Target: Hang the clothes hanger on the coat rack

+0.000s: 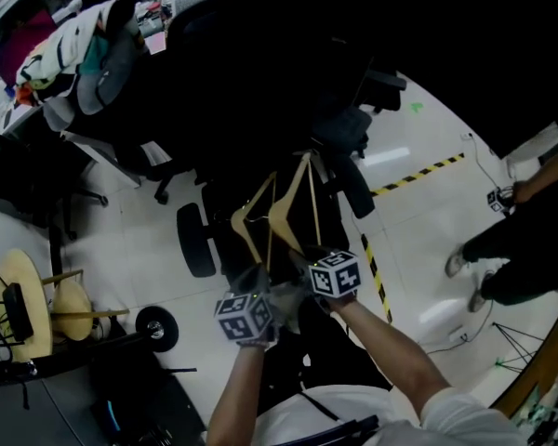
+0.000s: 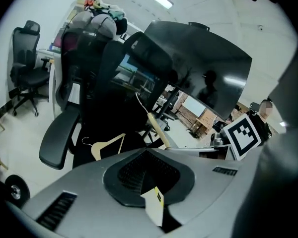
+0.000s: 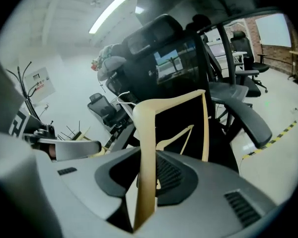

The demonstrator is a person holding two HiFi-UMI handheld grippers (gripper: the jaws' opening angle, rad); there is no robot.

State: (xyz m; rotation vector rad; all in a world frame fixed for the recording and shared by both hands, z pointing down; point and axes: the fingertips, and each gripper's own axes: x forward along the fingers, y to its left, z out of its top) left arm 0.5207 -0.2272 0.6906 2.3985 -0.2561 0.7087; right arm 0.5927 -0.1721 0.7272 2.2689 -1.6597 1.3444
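Fingers (image 3: 208,192) clamped: left gripper (image 1: 258,282), first hanger (image 1: 245,223); right gripper (image 1: 309,254), second hanger (image 1: 288,207).

The left clothes hanger (image 1: 253,199) and the right clothes hanger (image 1: 288,189) are pale cream-yellow wood. Behind them the office chair (image 1: 353,186) is black. The floor (image 1: 130,249) under the chair is glossy white, and yellow-and-black striped tape (image 1: 418,173) runs to the chair's right. The left gripper (image 1: 256,277) and the right gripper (image 1: 309,252) are grey, with black-and-white square-patterned cubes.

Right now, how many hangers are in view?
2. Hanger one is clamped in the right gripper; hanger two beside it, against the chair. The left gripper pinches a pale piece, maybe its tip. More may be hidden.
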